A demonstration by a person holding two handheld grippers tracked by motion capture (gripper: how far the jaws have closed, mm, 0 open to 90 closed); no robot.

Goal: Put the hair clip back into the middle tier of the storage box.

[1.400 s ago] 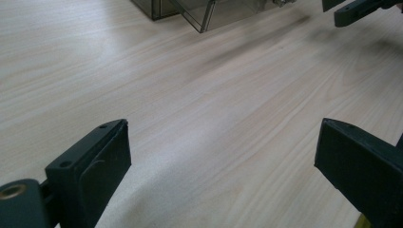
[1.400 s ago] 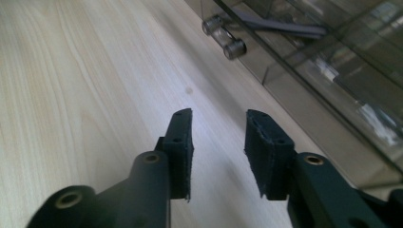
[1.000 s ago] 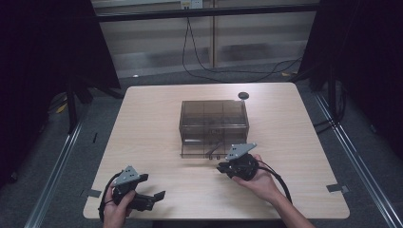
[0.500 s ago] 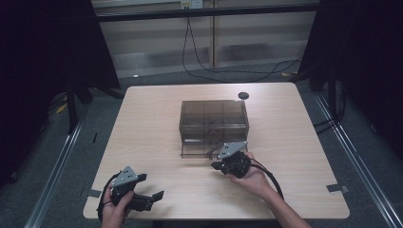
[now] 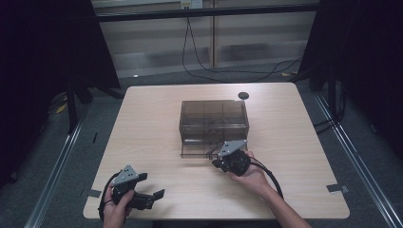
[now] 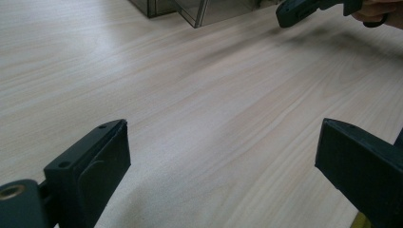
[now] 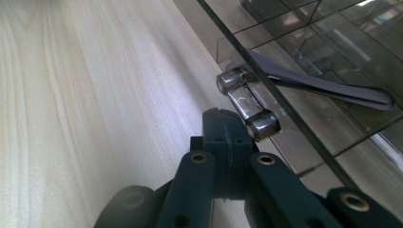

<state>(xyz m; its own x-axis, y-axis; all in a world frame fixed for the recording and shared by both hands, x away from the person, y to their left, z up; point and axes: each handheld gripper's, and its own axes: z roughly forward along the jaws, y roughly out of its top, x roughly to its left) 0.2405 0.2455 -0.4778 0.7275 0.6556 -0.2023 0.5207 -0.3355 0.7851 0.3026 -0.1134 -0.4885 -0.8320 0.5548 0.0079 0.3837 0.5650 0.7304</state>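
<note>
The right gripper (image 5: 222,163) sits at the near front edge of the smoked clear drawer box (image 5: 214,123), which stands on the middle of the wooden table (image 5: 152,123). Over the last second this gripper has slid a little leftward along the box front, from its near right corner toward the open bottom drawer (image 5: 202,151) that juts out toward the person. Its jaws have just been closing and now stand clenched pad to pad; in the right gripper view (image 7: 227,142) nothing lies between them, and the drawer's clear bar handle (image 7: 247,102) lies just beside their tips, whether touching or not cannot be told. The closed tips beside the handle suggest a push on the drawer front rather than a pull, so the likely step in hand is shutting the drawer, which is still out. The left gripper (image 5: 142,195) rests near the table's near left corner, well apart from the box, unmoved, its jaws released and spread wide over bare wood in the left gripper view (image 6: 223,175).
</note>
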